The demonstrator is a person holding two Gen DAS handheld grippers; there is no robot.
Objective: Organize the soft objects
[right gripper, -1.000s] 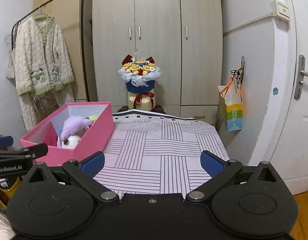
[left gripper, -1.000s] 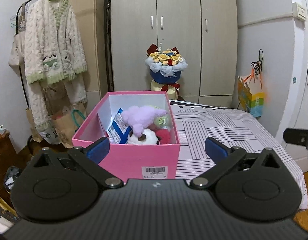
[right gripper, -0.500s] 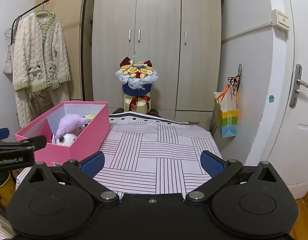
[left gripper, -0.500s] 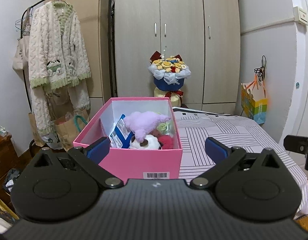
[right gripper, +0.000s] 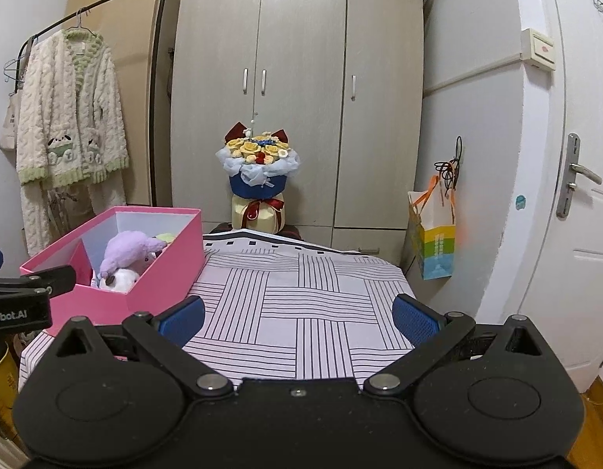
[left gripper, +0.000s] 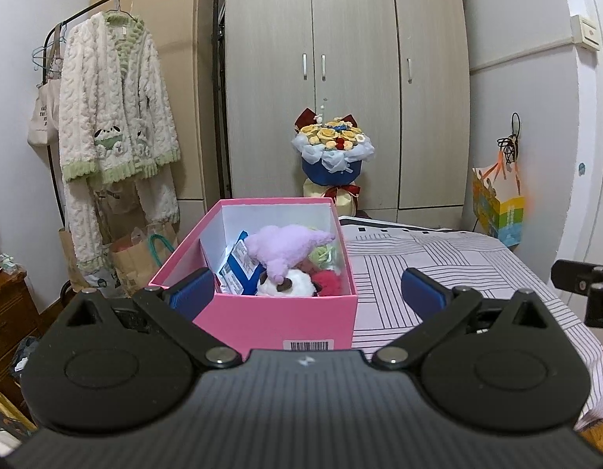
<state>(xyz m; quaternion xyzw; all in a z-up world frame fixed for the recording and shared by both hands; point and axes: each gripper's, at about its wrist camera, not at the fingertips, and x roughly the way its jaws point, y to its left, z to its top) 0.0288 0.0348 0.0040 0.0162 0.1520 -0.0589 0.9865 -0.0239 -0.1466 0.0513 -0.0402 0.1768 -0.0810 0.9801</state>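
I have my left gripper held with its jaws spread wide and empty, looking straight at the pink box that sits on the left side of the striped bedspread. In the box a purple plush toy lies on top of a white plush, with a red one and a blue package beside it. My right gripper is also wide open and holding nothing, over the bare bedspread to the right of the box, facing a flower bouquet in front of the wardrobe.

Pink box: near wall hides the lower toys; purple plush covers the white one's top. Barcode label cut by the left claw's body. Blue packet text unreadable.
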